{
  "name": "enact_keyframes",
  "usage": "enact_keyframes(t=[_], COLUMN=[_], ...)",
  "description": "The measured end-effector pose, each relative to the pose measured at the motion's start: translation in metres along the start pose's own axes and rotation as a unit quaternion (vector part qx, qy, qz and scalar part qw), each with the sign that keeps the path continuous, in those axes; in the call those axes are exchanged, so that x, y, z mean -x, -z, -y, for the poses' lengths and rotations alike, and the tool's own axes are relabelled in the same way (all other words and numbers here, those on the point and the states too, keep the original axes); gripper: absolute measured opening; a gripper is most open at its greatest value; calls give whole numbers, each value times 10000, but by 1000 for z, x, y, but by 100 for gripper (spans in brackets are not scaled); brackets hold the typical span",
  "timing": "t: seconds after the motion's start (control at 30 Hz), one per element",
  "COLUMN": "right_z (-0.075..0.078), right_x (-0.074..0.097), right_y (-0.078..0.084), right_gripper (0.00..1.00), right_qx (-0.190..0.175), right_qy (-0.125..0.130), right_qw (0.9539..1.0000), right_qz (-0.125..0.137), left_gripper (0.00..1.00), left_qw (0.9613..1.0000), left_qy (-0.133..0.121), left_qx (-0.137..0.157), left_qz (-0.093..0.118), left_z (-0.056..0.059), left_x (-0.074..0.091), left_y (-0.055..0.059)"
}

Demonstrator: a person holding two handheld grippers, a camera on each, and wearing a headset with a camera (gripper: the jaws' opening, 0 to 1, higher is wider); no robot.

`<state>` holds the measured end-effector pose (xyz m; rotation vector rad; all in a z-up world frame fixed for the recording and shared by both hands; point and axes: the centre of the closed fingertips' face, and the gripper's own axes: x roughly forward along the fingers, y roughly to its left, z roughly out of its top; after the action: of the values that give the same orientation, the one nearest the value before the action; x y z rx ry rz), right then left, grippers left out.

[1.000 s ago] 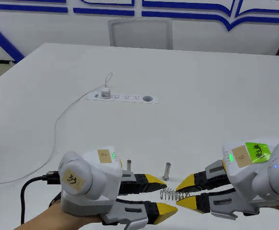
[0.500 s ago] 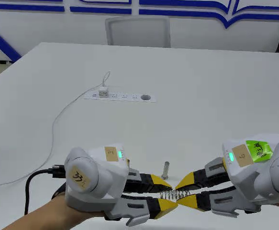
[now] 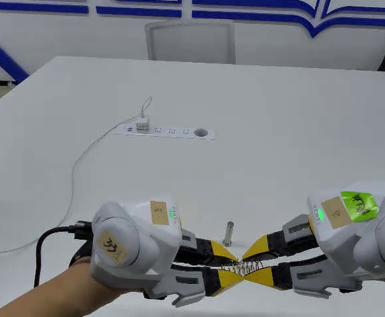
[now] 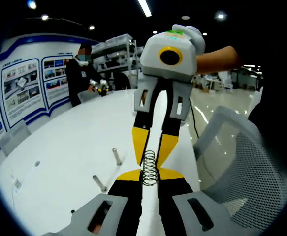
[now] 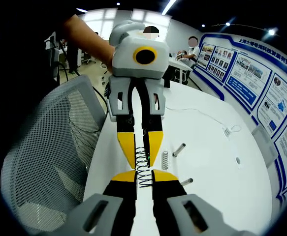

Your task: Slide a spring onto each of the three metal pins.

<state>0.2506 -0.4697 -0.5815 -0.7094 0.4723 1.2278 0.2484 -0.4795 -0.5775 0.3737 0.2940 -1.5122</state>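
The left hand-held gripper (image 4: pixel 149 175) is clenched on one end of a spring (image 4: pixel 149 164), and the right hand-held gripper (image 5: pixel 139 177) grasps the other end. The two meet yellow tip to yellow tip at the near edge of the white surface (image 3: pixel 278 132), one reaching in from the left, the other from the right. The spring runs straight between them.

Just beyond the tips a metal pin (image 3: pixel 229 232) stands upright — near the held spring, not touching it. In the right gripper view a second spring (image 5: pixel 165 160) lies loose on the surface just beside the held one, with another pin (image 5: pixel 178 149) near it, farther left.

Farther off, a power strip (image 3: pixel 169 131) lies flat, its cable (image 3: pixel 80 165) trailing left and toward the near side. A chair (image 3: pixel 192 43) stands at the far edge.
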Motion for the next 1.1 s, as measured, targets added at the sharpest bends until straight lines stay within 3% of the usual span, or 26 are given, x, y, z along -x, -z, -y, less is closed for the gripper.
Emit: enact_keyframes(t=[0.23,0.43,0.63,0.8,1.1], right_z=[3,3,0,2,4], right_x=[1,4,4,10,21], right_y=[7,8,10,1,-18], right_gripper=[16,13,12,11,11], right_qx=[-105,-221,-269,-461,-451], right_qy=[32,32,-33,-33,-25], right_qw=[9999,9998,9996,9987,9973], right_qz=[-80,-1,-41,195,572], left_gripper=[10,10,10,10,11], left_qw=[9999,9999,9996,9987,9980], left_qy=[95,54,94,21,-21], left_qx=[-102,-61,-251,-490,-611], left_qz=[8,60,-8,-121,-178], left_z=[1,-1,2,-2,-5], left_x=[1,1,-1,1,2], left_y=[-5,-6,-6,-4,-7])
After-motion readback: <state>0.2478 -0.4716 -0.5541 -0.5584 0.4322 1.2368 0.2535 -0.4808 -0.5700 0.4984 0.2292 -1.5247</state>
